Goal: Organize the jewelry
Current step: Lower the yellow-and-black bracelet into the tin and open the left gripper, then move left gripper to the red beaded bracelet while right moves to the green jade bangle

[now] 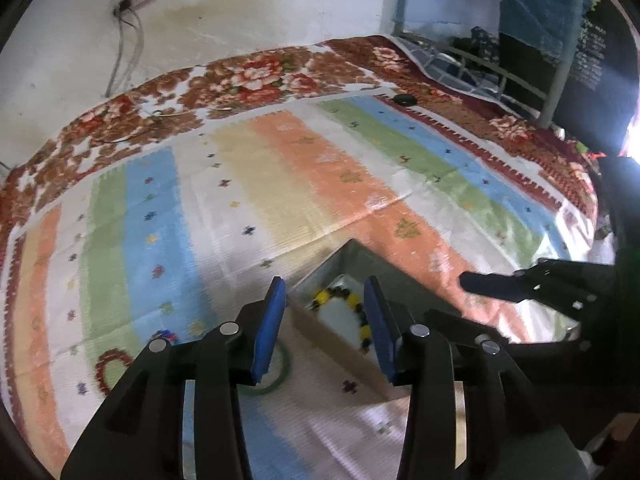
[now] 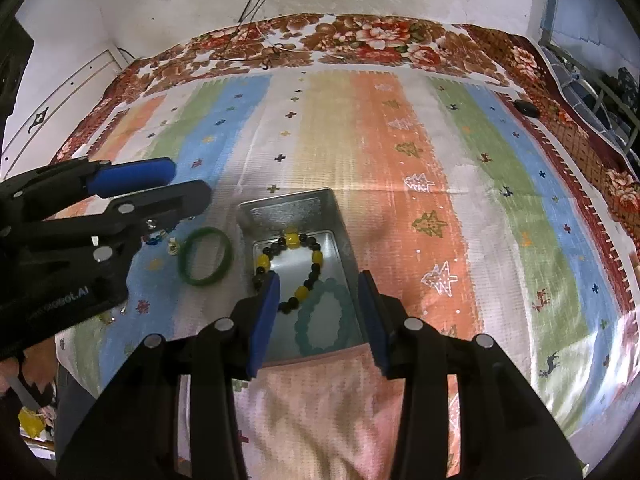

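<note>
Right wrist view: right gripper [image 2: 318, 312] parted, empty, above metal tin [image 2: 344, 216] holding yellow-black bead bracelet [image 2: 289, 268] and teal bracelet [image 2: 320, 320]; left gripper [image 2: 188, 184] parted, empty; green bangle [image 2: 205, 256] beside tin.

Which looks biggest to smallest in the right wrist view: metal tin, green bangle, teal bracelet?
1. metal tin
2. teal bracelet and green bangle: look about alike; the bracelet lies nearer the camera, so unranked.

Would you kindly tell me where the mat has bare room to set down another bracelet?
Free: the orange stripe right of the tin, and the mat beyond it. Crowded: left of the tin, by the green bangle and small beads.
</note>
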`<state>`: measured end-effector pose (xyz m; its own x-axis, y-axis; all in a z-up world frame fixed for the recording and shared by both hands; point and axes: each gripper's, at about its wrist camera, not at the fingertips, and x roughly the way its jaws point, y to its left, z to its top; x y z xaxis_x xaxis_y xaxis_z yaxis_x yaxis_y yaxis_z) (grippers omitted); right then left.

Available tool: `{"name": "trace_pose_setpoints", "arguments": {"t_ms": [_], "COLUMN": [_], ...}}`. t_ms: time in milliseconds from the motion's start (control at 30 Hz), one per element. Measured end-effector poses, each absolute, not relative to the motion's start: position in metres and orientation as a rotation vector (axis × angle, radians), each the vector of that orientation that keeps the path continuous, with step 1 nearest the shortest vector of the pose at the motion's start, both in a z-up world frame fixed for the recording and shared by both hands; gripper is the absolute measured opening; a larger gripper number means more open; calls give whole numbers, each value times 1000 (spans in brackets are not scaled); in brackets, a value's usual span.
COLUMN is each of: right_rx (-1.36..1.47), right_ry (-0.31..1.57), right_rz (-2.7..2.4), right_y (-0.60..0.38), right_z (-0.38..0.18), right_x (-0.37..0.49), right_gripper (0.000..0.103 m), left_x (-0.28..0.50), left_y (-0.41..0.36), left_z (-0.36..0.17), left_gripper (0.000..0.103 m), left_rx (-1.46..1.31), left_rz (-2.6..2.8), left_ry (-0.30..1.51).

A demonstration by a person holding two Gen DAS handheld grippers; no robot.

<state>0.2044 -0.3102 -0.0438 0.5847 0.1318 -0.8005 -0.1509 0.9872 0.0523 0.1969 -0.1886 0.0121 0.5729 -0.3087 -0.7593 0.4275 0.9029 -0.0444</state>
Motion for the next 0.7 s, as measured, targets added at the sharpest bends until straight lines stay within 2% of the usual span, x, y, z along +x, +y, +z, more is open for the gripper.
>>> {"name": "trace_pose_setpoints", "arguments": {"t_ms": [700], "right_rx": [-98], "right_ry": [900], "right_rz": [285], "right_y": [-211], "right_z": [-28], "right_x": [188], "right_gripper": [44], "left_x": [165], "left_y": [-31], "left_z": [6], "left_gripper": [47], "left_rx": [92], "left_rz": [-208], "left_ry": [903]}}
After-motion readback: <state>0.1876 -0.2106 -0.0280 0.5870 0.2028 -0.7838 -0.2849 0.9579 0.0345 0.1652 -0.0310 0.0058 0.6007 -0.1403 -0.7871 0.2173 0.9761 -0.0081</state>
